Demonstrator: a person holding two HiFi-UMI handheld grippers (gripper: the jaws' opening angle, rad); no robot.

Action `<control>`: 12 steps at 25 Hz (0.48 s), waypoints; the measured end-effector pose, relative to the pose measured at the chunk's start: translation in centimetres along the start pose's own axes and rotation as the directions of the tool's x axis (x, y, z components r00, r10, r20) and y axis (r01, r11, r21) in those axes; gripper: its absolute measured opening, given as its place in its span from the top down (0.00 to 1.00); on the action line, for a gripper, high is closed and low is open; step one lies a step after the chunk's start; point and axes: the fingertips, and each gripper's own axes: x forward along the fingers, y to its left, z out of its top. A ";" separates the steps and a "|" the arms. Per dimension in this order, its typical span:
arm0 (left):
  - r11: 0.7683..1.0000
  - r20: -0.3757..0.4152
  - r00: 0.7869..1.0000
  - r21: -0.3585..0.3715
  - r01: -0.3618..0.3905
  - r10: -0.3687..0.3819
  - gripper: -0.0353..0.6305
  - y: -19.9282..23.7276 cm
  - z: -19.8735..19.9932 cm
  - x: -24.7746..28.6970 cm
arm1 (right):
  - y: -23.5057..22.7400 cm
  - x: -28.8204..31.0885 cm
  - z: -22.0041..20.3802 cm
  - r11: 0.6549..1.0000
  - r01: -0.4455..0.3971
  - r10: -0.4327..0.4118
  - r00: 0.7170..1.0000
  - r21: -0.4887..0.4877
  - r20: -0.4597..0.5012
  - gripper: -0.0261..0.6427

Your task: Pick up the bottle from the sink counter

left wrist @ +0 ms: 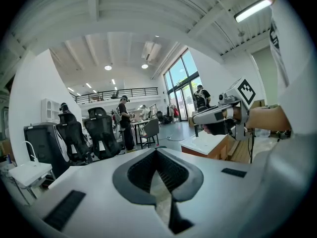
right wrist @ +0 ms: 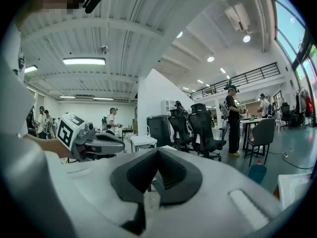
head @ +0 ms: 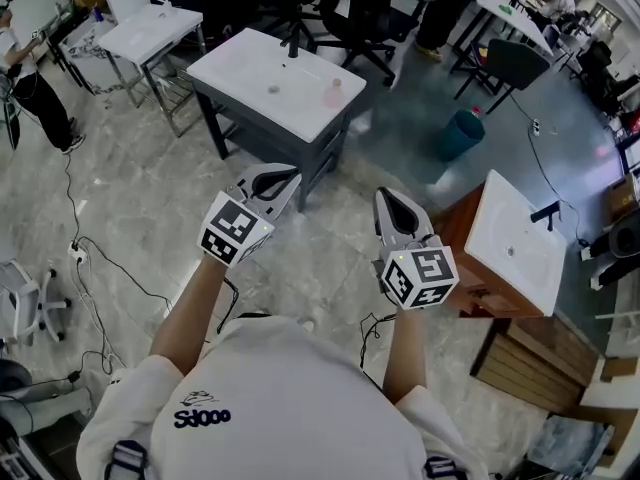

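In the head view a small pale pink bottle (head: 333, 93) stands upright near the right end of the white sink counter (head: 262, 73), ahead of me across the marble floor. My left gripper (head: 276, 180) is held in the air short of the counter's near edge, jaws shut and empty. My right gripper (head: 394, 206) hovers beside it, to the right, jaws also shut with nothing between them. The left gripper (left wrist: 157, 150) in its own view points over the room, and the right gripper (right wrist: 157, 150) does likewise in its view. Neither touches the bottle.
A wooden cabinet with a white sink top (head: 515, 243) stands close on my right. A teal bin (head: 459, 133) sits beyond it. Black office chairs (head: 350, 8) stand behind the counter, a white chair (head: 148, 30) at far left. Cables (head: 95, 268) run over the floor.
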 end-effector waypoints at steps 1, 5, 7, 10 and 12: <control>1.000 -0.002 1.000 -0.002 -0.005 0.005 0.94 -0.2 0.0 0.2 | -0.2 -0.1 -0.2 1.000 -0.005 0.005 1.000 0.002 -0.003 0.95; 1.000 -0.011 1.000 -0.018 -0.026 0.026 0.94 -1.6 -0.5 0.7 | -0.9 -0.8 -1.3 1.000 -0.028 0.028 0.999 0.003 -0.020 0.95; 0.999 -0.018 0.999 -0.021 -0.030 0.030 0.94 -2.3 -0.7 1.0 | -1.5 -1.1 -1.6 0.999 -0.033 0.033 0.999 0.004 -0.026 0.95; 0.999 -0.014 0.999 -0.017 -0.043 0.043 0.94 -2.6 -0.5 1.2 | -2.4 -1.2 -1.6 0.999 -0.034 0.034 0.999 0.007 -0.025 0.95; 0.998 -0.011 0.998 -0.018 -0.058 0.058 0.94 -2.3 -0.3 1.1 | -2.8 -1.3 -1.4 0.999 -0.031 0.031 0.999 0.007 -0.021 0.95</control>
